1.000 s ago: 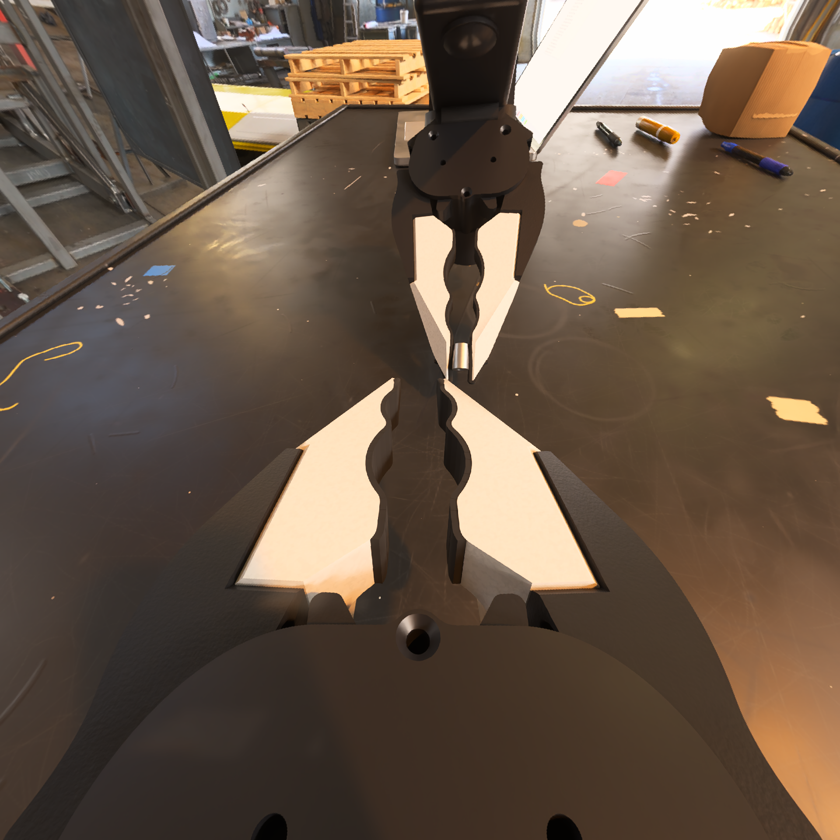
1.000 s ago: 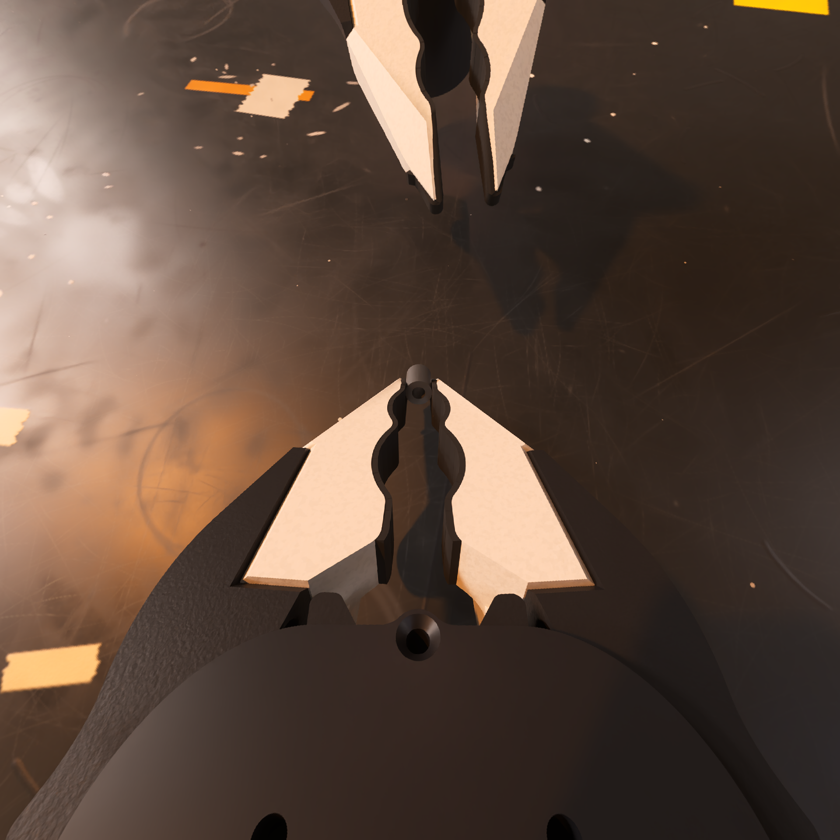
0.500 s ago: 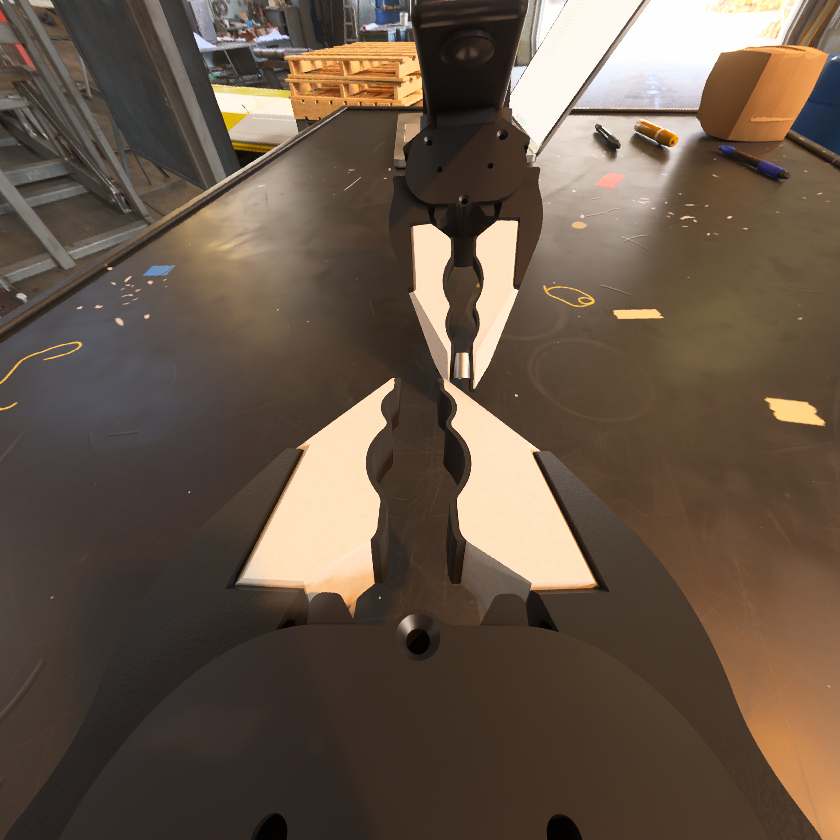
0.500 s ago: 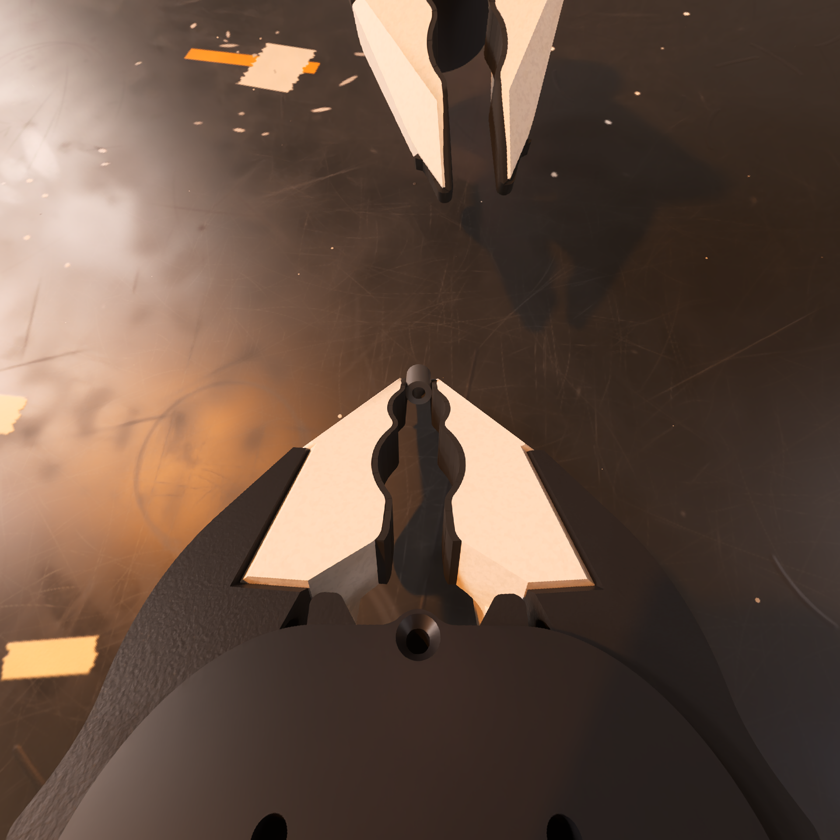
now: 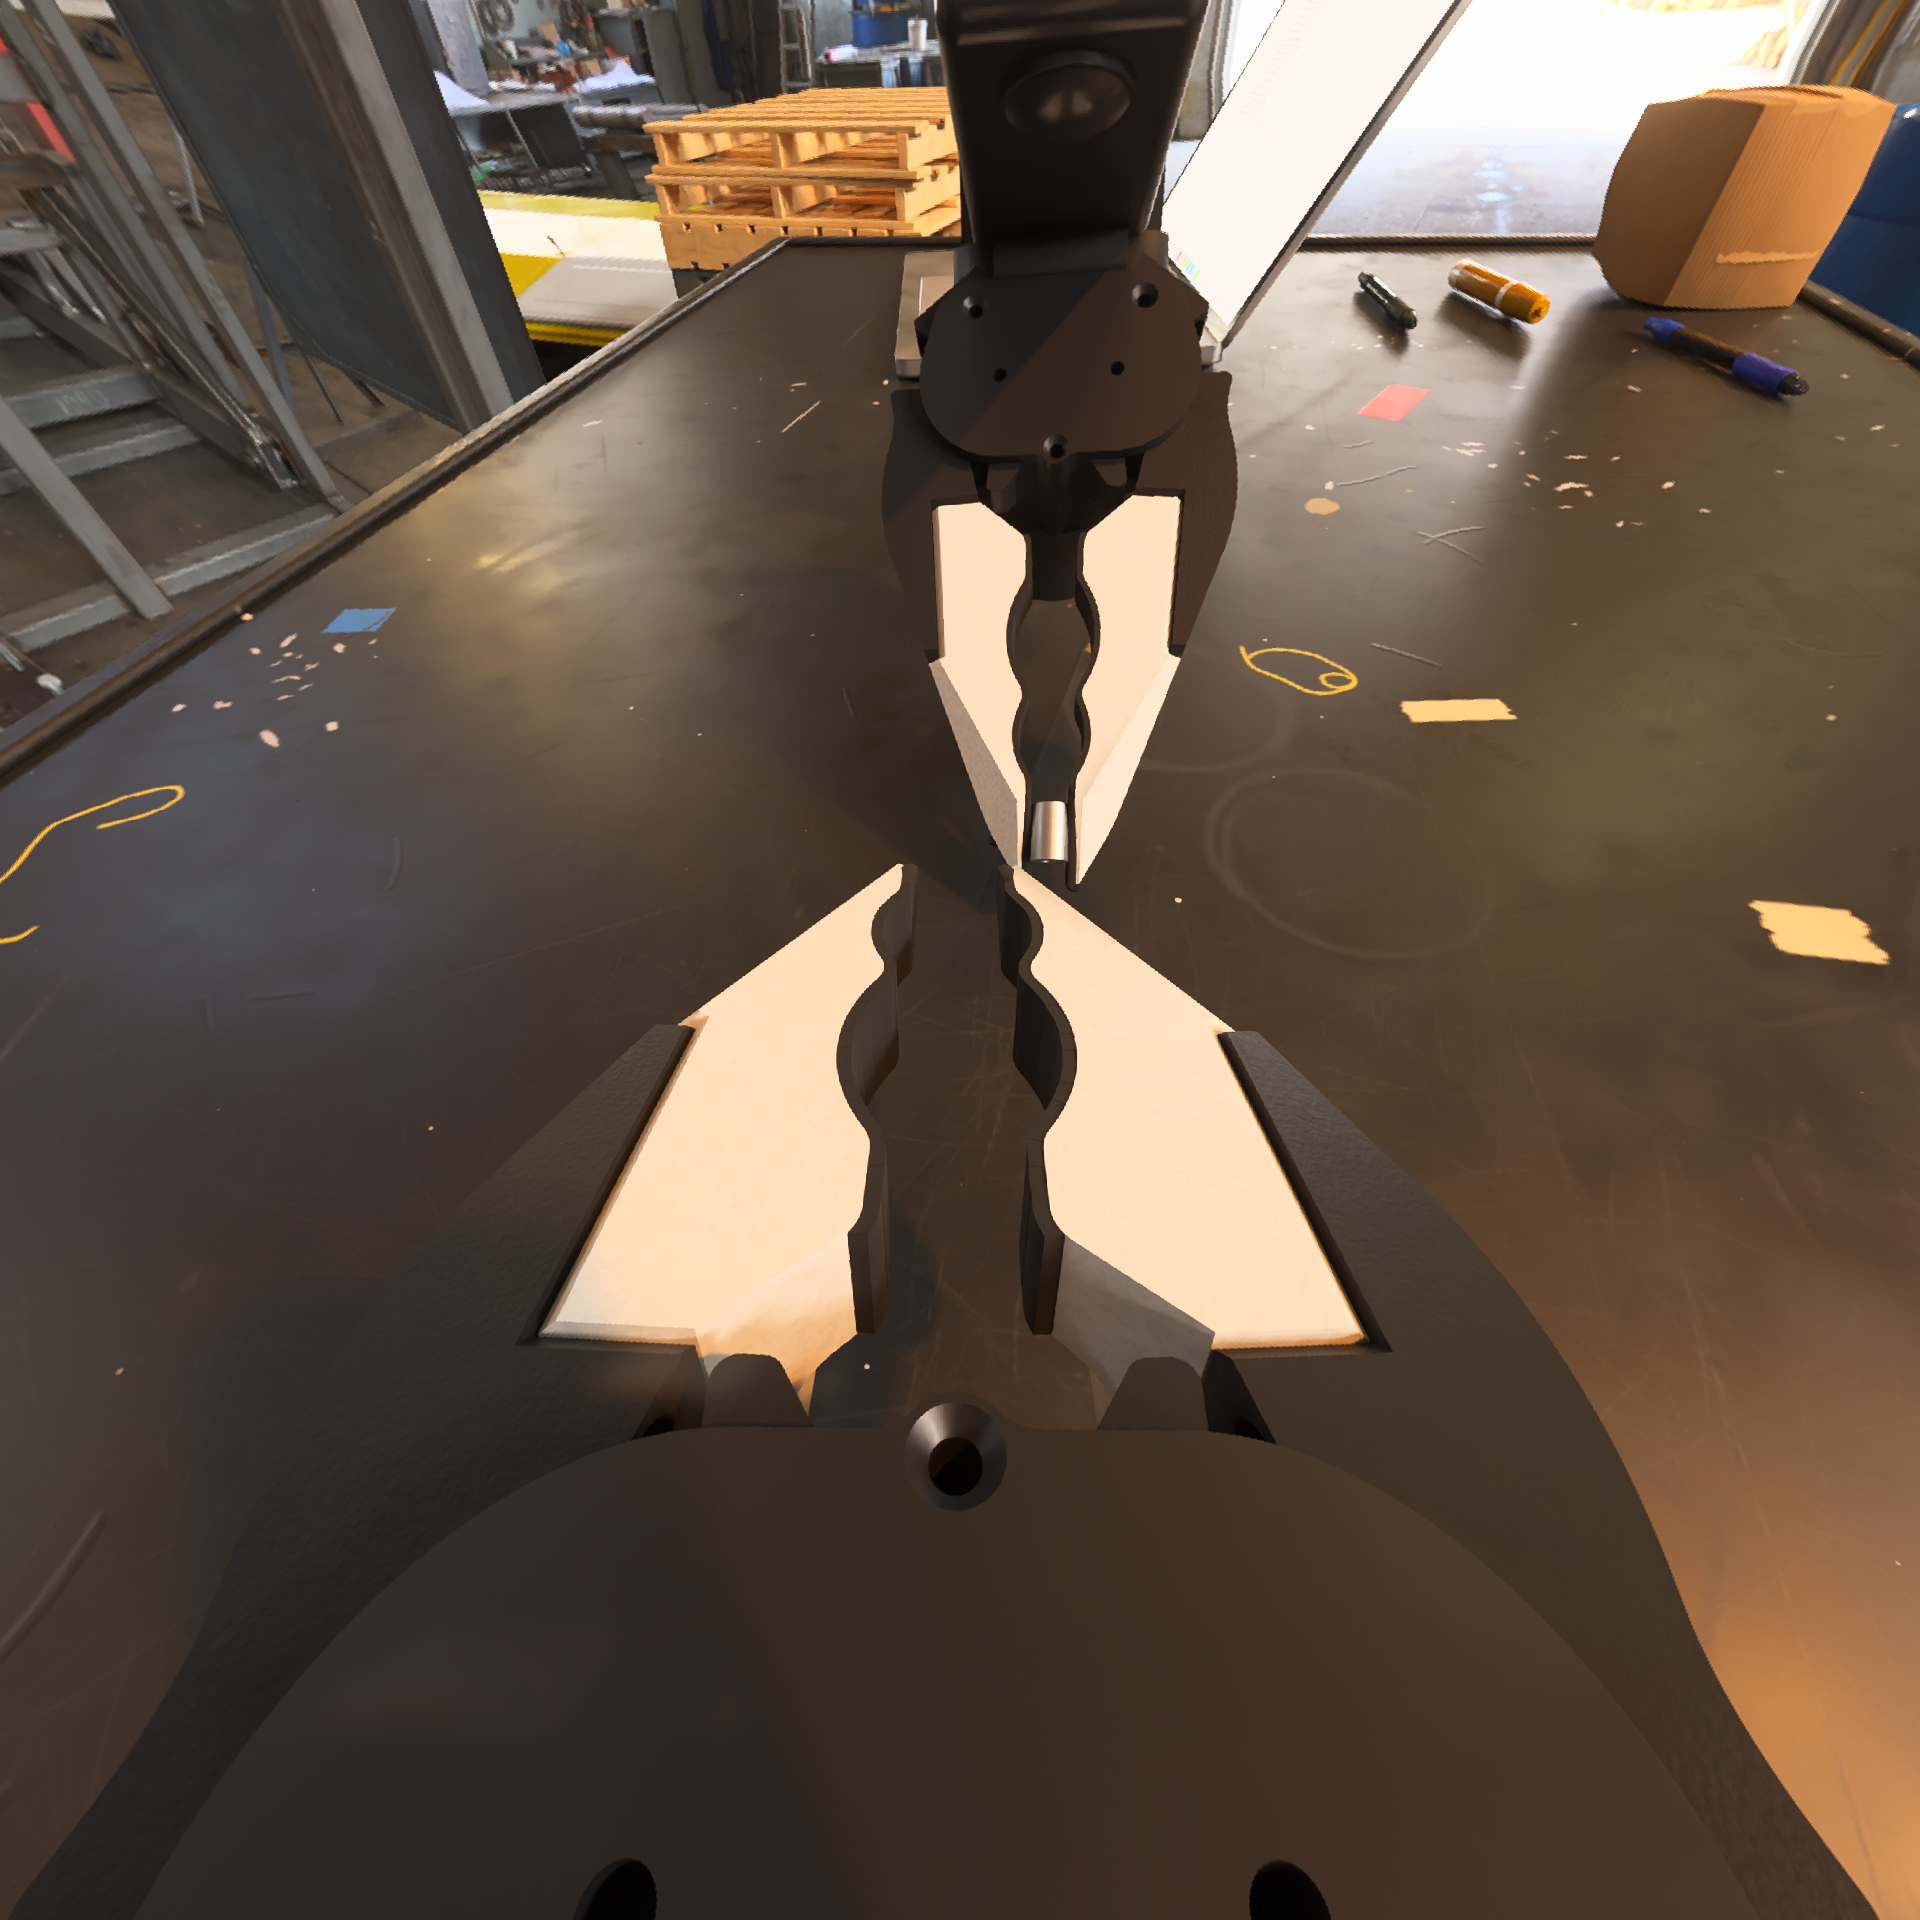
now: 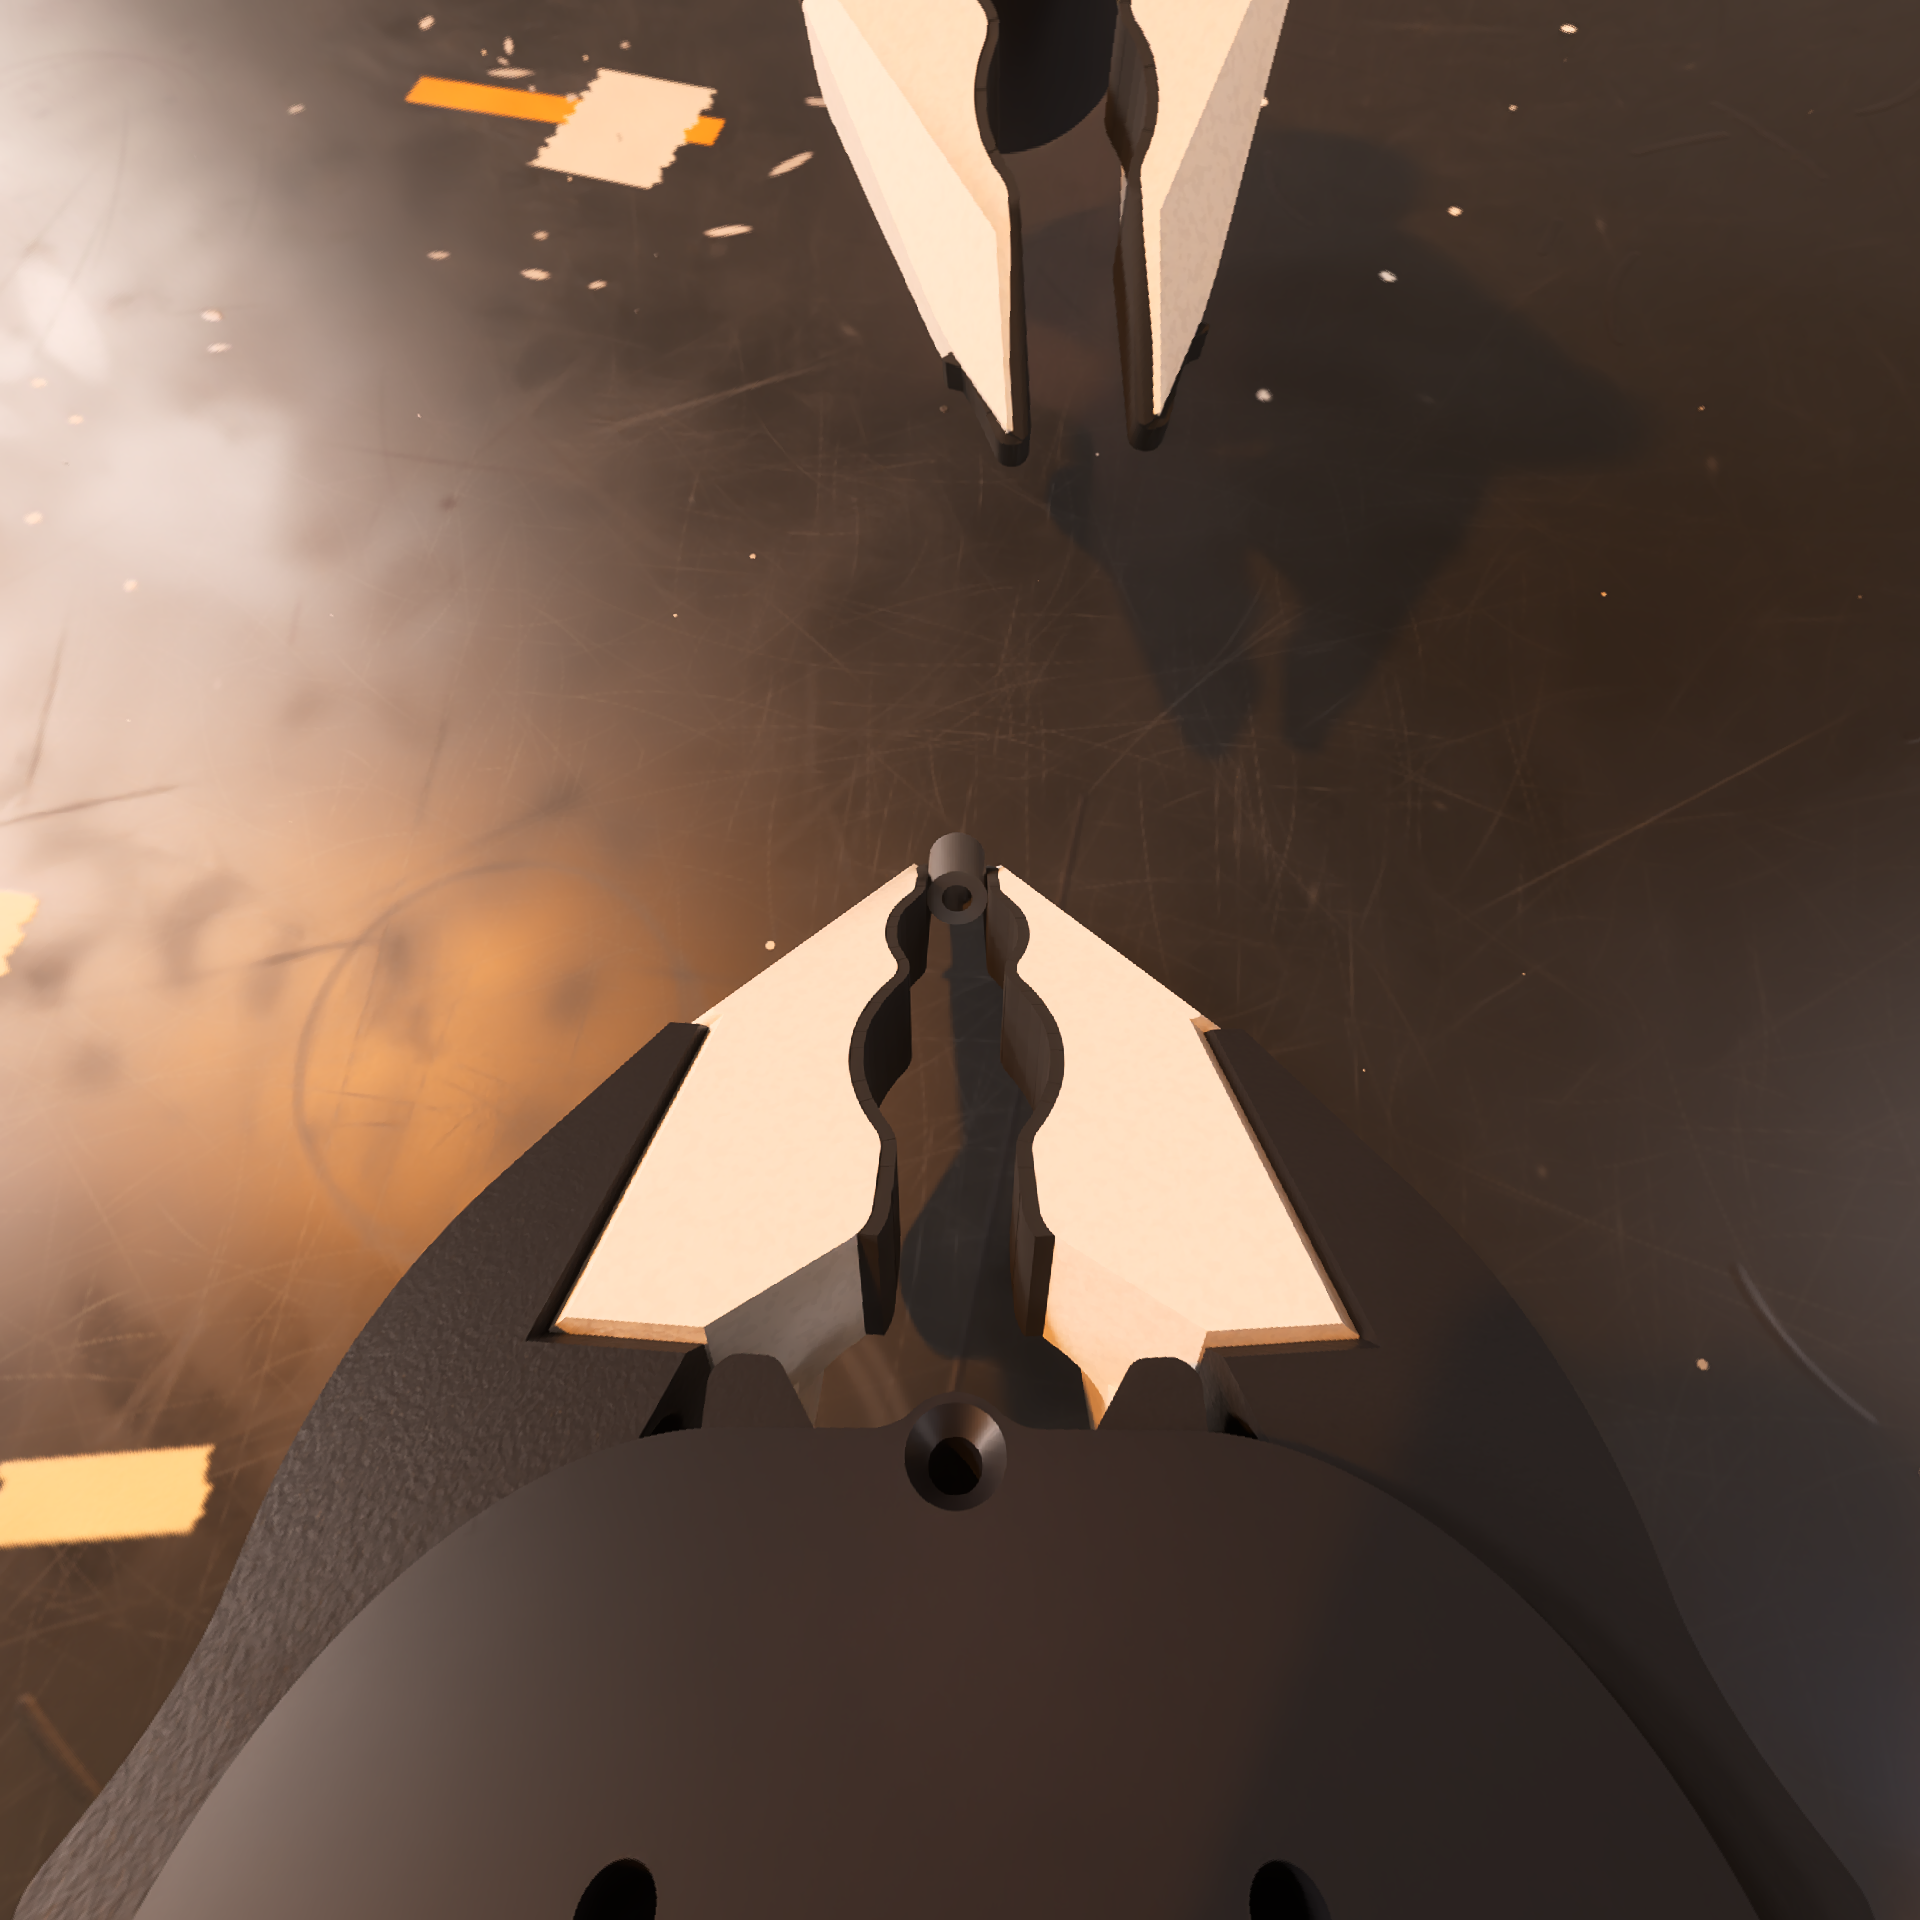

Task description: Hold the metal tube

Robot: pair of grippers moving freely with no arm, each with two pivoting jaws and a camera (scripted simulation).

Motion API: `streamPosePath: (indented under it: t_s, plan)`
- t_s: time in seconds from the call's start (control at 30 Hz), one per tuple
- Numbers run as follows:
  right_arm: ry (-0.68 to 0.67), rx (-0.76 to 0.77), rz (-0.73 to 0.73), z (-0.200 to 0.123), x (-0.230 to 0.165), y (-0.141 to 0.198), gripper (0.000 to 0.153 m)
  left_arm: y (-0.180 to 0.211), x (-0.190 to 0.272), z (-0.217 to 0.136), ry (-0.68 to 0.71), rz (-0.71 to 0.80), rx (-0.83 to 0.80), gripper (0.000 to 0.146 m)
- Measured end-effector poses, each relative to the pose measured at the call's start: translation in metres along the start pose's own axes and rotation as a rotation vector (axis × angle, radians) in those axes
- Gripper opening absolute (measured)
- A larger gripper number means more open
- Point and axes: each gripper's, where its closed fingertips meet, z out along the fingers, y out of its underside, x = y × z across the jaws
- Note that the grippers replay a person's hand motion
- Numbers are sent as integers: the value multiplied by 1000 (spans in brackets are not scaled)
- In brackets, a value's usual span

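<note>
Right wrist view is showing the metal tube (image 6: 956, 883) sitting at the very tips of the right tongs (image 6: 957, 891), pinched between the two pale fingers (image 6: 774, 1122), its open end facing the camera. The left wrist view is catching the same tube (image 5: 1047, 831) as a short silver stub poking out between the tips of the right tongs (image 5: 1047, 868), which are pointing toward the camera w/ the tube off the desk (image 5: 520, 935). No part of it is touching the surface as far as either view shows.

The left tongs (image 5: 956, 878) are sitting spread, nothing between the fingers, tips just beside the right pair's tips and the tube end but not on it. In the right wrist view the left tongs (image 6: 1075, 442) are hanging near the top edge, gap visible, apart from the tube.

Progress, my read: grip is made and the tube is up, so the main part is looking done; what's left is prob. just keeping it steady. The grip is only at the fingertips, so slipping is the risk.

Farther out: pens (image 5: 1725, 358), an orange marker (image 5: 1498, 291), a cardboard box (image 5: 1745, 197), bits of tape (image 5: 1455, 711) and wood pallets (image 5: 810, 166) beyond the desk edge.
</note>
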Motion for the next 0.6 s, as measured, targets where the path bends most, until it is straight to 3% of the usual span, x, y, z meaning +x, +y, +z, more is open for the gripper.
streamPosePath:
  t_s: [0.3, 0.6]
  plan:
    - [13, -67, -46, 0, 0, 0, 9, 0, 0, 0, 0, 0, -2, 15]
    - [56, -250, -114, 0, 1, -1, 9, 2, 1, 1, 0, 10, -14, 15]
